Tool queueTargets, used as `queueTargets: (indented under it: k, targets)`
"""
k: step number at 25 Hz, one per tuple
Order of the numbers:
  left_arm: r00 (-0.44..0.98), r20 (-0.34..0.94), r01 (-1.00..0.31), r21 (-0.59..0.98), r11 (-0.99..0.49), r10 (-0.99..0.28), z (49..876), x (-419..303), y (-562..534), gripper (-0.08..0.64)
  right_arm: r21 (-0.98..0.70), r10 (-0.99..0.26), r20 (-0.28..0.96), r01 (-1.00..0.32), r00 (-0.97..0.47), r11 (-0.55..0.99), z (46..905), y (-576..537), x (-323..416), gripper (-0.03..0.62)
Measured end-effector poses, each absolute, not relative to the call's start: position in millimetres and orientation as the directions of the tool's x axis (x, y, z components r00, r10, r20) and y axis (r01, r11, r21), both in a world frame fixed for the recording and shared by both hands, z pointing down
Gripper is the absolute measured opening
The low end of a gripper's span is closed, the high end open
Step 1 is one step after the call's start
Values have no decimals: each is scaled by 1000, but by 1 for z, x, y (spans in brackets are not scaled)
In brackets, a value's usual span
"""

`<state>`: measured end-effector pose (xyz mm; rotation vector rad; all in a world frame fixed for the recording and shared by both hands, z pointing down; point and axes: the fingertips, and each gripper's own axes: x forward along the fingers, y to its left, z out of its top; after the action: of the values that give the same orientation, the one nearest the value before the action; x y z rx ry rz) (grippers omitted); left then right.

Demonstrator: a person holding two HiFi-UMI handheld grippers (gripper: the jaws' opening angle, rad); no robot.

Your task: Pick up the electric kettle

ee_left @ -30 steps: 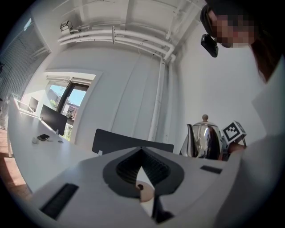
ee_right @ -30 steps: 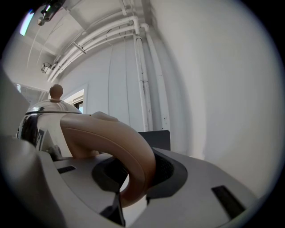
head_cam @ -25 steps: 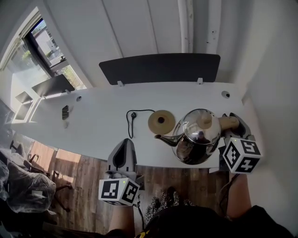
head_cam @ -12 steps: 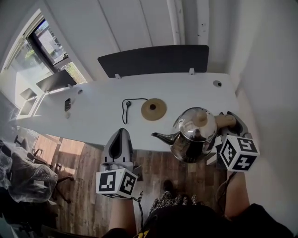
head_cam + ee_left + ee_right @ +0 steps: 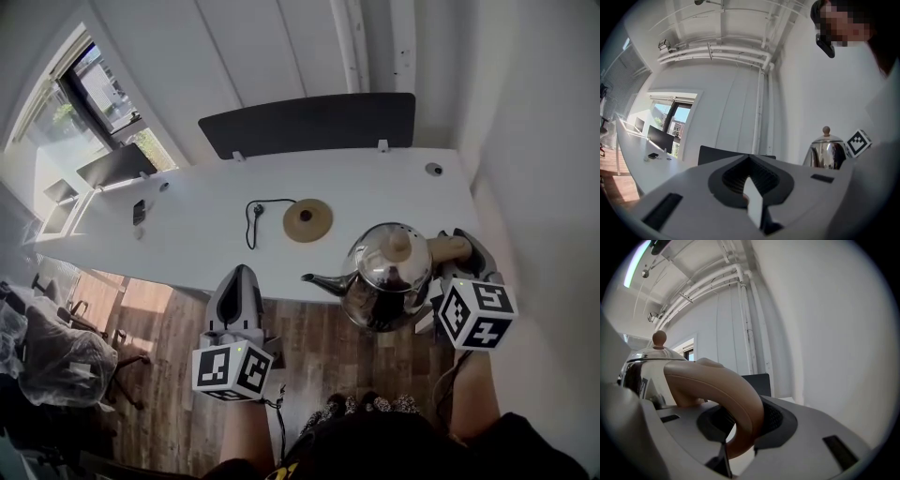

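A shiny steel electric kettle (image 5: 382, 277) with a tan handle (image 5: 448, 247) hangs over the white table's front edge (image 5: 187, 281), its spout pointing left. My right gripper (image 5: 459, 246) is shut on that handle; in the right gripper view the handle (image 5: 723, 394) sits clamped between the jaws of the right gripper (image 5: 740, 425). The round tan kettle base (image 5: 307, 220) with its black cord (image 5: 253, 217) lies bare on the table. My left gripper (image 5: 242, 274) is held level at the front edge, left of the spout, shut and holding nothing. In the left gripper view the left gripper (image 5: 750, 157) has the kettle (image 5: 827, 152) to its right.
A black partition panel (image 5: 309, 127) stands along the table's back edge. A small dark device (image 5: 139, 211) lies at the table's left, near a monitor (image 5: 117, 167) and window. A white wall runs close on the right. Wood floor and a covered chair (image 5: 56, 361) lie below left.
The kettle, held by my right gripper, has drawn away from its base toward me, out over the table's front edge. My left gripper has pulled back toward me as well.
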<state>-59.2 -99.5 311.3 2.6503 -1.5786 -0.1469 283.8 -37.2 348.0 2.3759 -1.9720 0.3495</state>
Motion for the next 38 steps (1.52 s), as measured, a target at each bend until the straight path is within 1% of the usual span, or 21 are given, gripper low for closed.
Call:
queueTargets:
  k: [7, 14, 22, 28, 33, 38]
  targets:
    - [470, -73, -875, 96, -475, -880, 306, -73, -99, 0, -122, -970, 178, -975, 164, -187, 341, -40, 268, 109]
    - [480, -92, -870, 79, -487, -873, 295, -72, -100, 0, -122, -973, 165, -976, 158, -179, 332, -41, 264, 109]
    - [448, -64, -886, 103, -452, -892, 308, -85, -84, 0, -129, -974, 172, -977, 145, -169, 339, -48, 263, 109]
    - [411, -40, -903, 120, -413, -911, 326, -110, -95, 0, -122, -975, 174, -980, 135, -158, 347, -84, 251, 109]
    - [431, -45, -893, 120, -433, -901, 330, -120, -120, 0, -113, -978, 158, -981, 138, -156, 351, -113, 238, 109]
    - [476, -63, -869, 122, -480, -877, 330, -114, -152, 0, -114, -976, 143, -977, 161, -178, 352, -130, 240, 109]
